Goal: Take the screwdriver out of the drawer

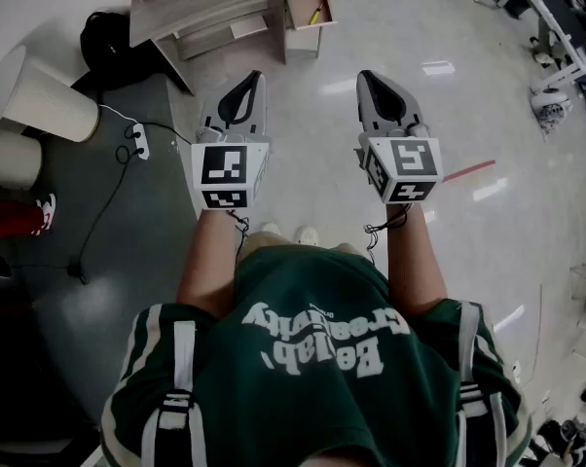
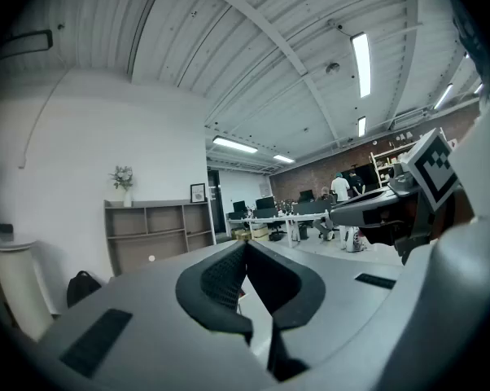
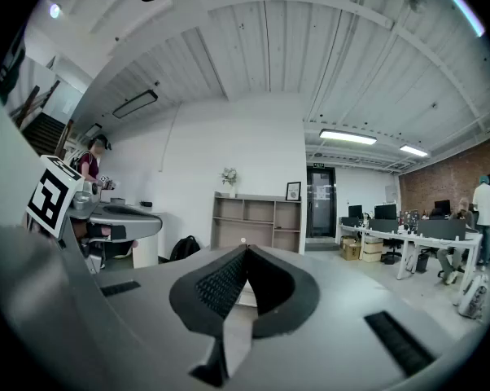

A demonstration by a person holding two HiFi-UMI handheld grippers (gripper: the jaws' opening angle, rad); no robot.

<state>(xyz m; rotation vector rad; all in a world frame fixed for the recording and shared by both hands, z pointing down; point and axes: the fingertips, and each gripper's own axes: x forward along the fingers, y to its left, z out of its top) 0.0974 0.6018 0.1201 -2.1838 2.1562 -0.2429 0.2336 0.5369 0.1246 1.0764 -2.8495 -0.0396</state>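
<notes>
A small open drawer (image 1: 308,10) sticks out of the low wooden shelf unit (image 1: 215,3) at the far end of the floor. Inside it lies a yellow-handled screwdriver (image 1: 315,15). My left gripper (image 1: 255,78) and right gripper (image 1: 364,76) are held side by side in front of the person's body, well short of the drawer. Both point toward it. The jaws of each meet at the tips with nothing between them, as the left gripper (image 2: 245,245) and the right gripper (image 3: 247,249) show in their own views. Neither gripper view shows the drawer.
A black backpack (image 1: 108,42) lies left of the shelf unit. White round stands (image 1: 45,100) and a power strip (image 1: 137,142) with cables sit at the left on grey floor. A red tape line (image 1: 468,170) marks the floor at the right. White desk frames (image 1: 546,17) stand far right.
</notes>
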